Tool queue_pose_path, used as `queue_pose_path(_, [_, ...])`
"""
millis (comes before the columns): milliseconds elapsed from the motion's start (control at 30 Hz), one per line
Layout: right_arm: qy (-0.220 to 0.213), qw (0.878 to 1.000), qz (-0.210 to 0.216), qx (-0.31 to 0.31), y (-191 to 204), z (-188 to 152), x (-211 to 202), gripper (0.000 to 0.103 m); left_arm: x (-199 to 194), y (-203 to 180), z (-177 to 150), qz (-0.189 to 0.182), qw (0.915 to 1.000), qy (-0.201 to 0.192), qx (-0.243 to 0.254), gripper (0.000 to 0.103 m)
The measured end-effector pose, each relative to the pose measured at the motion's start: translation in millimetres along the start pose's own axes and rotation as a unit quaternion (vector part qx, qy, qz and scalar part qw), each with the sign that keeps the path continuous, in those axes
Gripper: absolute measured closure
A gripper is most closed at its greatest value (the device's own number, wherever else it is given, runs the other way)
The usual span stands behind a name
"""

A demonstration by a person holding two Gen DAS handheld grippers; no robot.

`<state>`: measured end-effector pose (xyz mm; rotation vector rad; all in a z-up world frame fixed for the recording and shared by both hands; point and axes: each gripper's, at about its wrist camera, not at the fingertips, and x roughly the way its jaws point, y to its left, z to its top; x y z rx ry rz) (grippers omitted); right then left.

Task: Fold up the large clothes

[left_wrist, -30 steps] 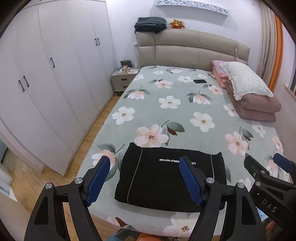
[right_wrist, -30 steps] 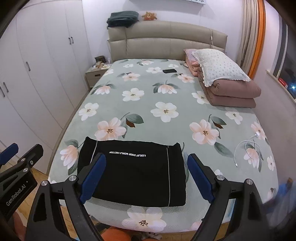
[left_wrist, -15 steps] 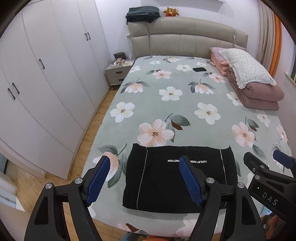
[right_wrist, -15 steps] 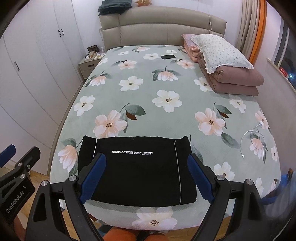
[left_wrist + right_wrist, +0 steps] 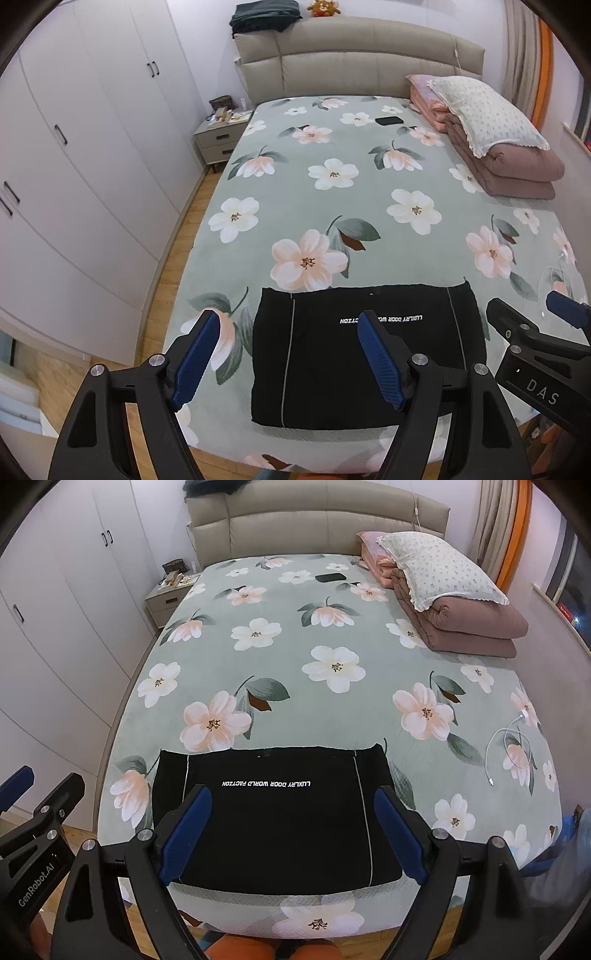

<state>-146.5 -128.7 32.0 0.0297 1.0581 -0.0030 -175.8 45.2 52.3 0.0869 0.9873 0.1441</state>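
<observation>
A black garment with white piping and white lettering lies folded into a flat rectangle at the near edge of the bed; it also shows in the right wrist view. My left gripper is open and empty, held above the garment's left part. My right gripper is open and empty, held above the garment's middle. Neither touches the cloth. The right gripper's body shows at the right edge of the left wrist view.
The bed has a green floral cover. Folded pink quilts and a pillow lie at the right, a phone near the headboard, a white cable at the right. White wardrobes and a nightstand stand left.
Both grippers have risen and tilted down, so the bed and garment sit higher in the views. The garment has not moved. Both grippers stay open.
</observation>
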Motion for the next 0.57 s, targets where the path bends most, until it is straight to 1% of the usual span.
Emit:
queue_pose_path(367, [0.019,1.000,-0.012,0.004,8,13,24,0.012,30,4,20,-0.013,0.9998,0.008,0.014,0.025])
queue_pose_path(400, [0.021,1.000,-0.013,0.004,9,14,26,0.012,31,5,21,-0.018,0.9997,0.005,0.017,0.025])
queue_pose_path(467, [0.024,1.000,-0.015,0.005,10,16,31,0.012,30,8,22,-0.041,0.9989,-0.016,0.018,0.025])
queue_pose_path(500, [0.026,1.000,-0.017,0.005,11,16,33,0.012,30,10,23,-0.044,0.9986,-0.026,0.017,0.025])
queue_pose_path(567, [0.029,0.999,-0.019,0.005,12,18,38,0.012,34,12,27,-0.041,0.9986,-0.024,0.021,0.025])
